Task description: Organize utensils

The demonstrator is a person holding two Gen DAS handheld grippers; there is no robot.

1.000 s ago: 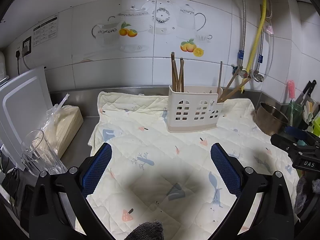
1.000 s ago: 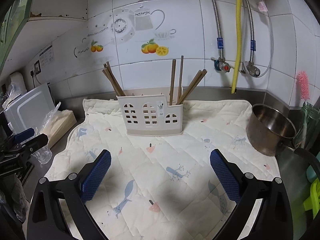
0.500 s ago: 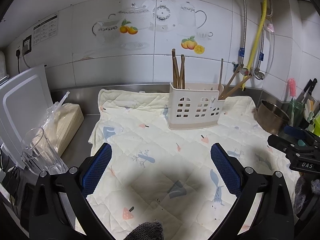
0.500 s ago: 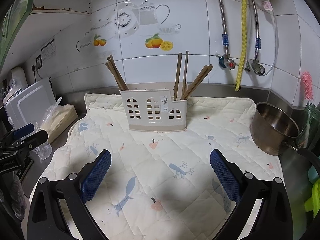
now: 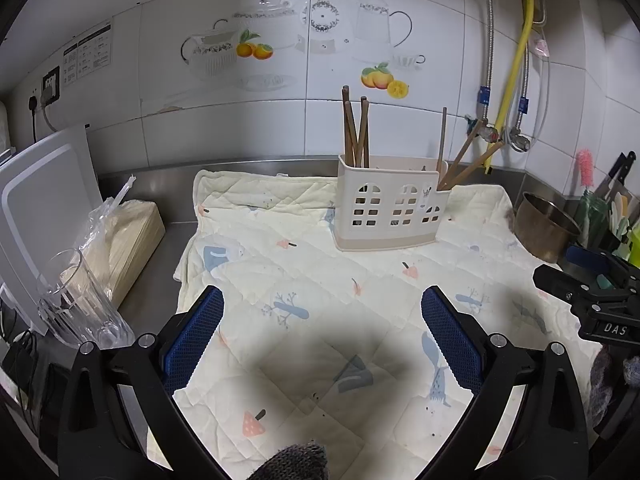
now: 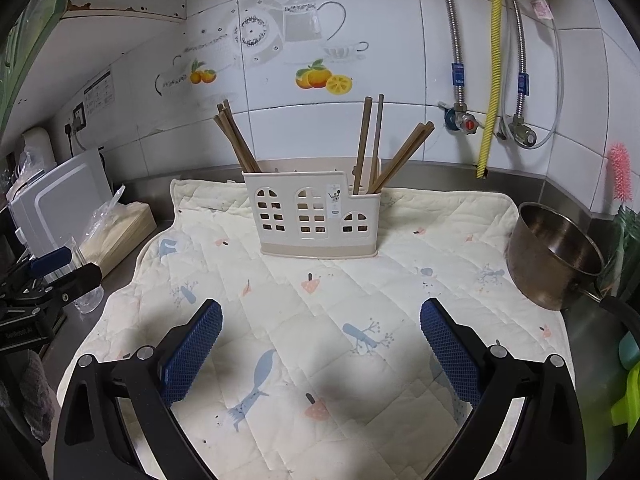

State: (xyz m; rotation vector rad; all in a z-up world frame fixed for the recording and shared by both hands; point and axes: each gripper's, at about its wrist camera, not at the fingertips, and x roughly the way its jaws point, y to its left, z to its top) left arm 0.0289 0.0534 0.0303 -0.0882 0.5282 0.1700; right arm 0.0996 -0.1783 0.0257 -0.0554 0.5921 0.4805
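The task looks close to finished, or possibly finished. Every chopstick in sight stands in the utensil holder (image 6: 317,211), which sits on the quilted mat (image 6: 320,320) well ahead of both claws, slightly right of centre for the left claw (image 5: 322,334) and near dead ahead for the right claw (image 6: 320,338). One bunch of chopsticks (image 6: 236,140) leans in the holder's left compartment; another group (image 6: 380,144) stands and leans in its right end. No loose utensil lies on the mat between the claws and the holder.

Both claws have their jaws spread wide and grip nothing; each hovers over the near part of the mat.

What remains is hard to judge. The holder's middle compartment is seen only through its cut-out windows, so its contents are unclear. The steel pot (image 6: 554,256), off to the right claw's right, hides its interior. The table's near edge is cut off beneath the claws.
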